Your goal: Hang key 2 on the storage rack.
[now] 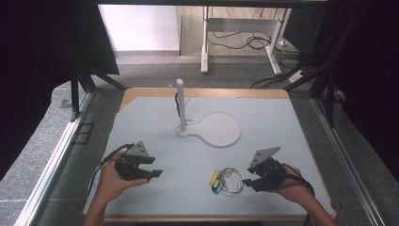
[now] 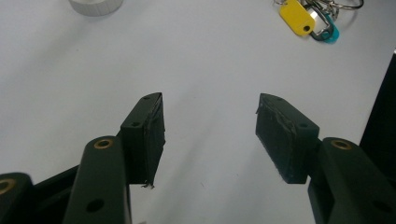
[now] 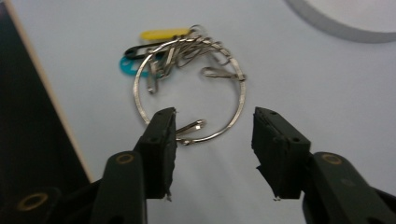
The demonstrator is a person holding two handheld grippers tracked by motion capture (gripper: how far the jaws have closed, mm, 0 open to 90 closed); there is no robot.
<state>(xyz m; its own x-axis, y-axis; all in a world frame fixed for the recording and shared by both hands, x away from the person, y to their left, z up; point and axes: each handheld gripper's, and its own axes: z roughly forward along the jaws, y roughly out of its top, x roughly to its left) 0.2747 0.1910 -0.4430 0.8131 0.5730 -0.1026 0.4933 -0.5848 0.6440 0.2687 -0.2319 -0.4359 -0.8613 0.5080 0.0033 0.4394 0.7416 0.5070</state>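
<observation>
Jaws of the right gripper were spread apart with nothing between the pads, tips hovering at the near edge of a large metal key ring lying flat on the table; its left jaw sat just over a small clip hanging off the ring's near arc, contact not clear. Ring carried a bunch of small metal clips plus a yellow tag, a black tag and a teal tag, all clustered at the ring's far side in the right gripper view. In the high view the right gripper was held by the person's right hand near the front right of the table, with the key ring just beside its tips, tags toward the left. Left gripper was also spread wide and empty, pads over bare grey tabletop; yellow tag and teal tag showed far off at the top right of its view. In the high view the left gripper sat in the left hand at front left, well apart from the ring. White stand with a round flat base and an upright post stood mid-table, beyond both grippers.
</observation>
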